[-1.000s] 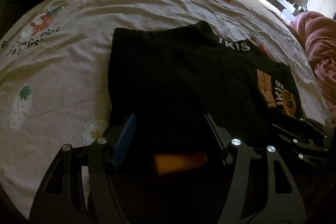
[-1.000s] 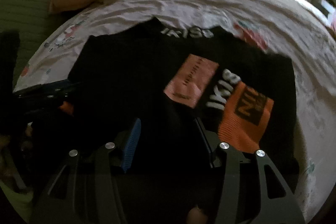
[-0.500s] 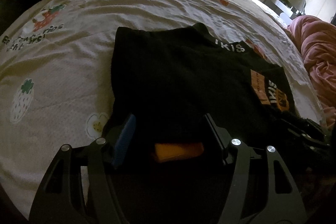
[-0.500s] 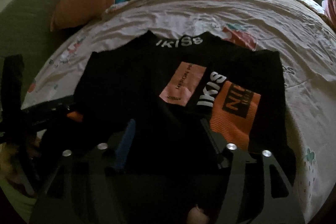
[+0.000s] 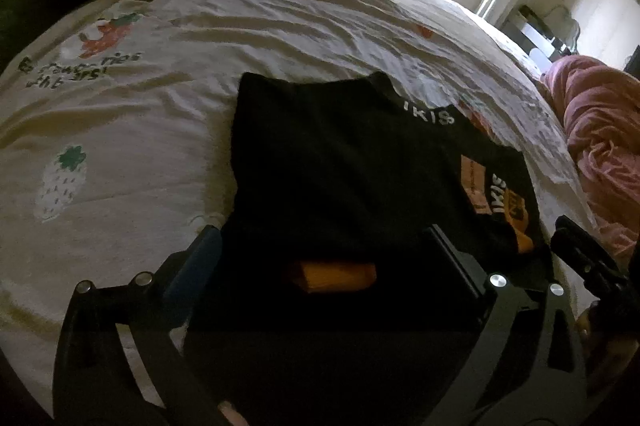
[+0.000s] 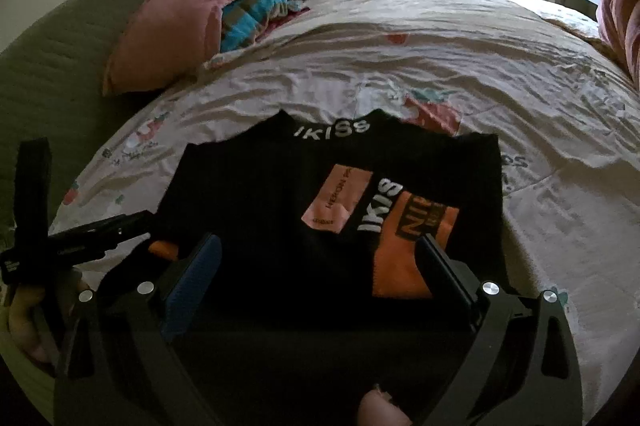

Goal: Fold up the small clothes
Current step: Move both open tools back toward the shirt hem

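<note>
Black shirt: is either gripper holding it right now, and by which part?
Neither: left gripper and right gripper are open over the black shirt's near hem.

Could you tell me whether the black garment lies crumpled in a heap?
No, the black garment lies spread flat on the bedsheet.

The shirt (image 6: 248, 210) is matt black knit cloth with smooth printed patches. The sheet (image 5: 132, 154) is wrinkled, slightly pebbled cotton. Each tool (image 5: 324, 246) (image 6: 320, 254) is matt black plastic with shiny metal screws.
</note>
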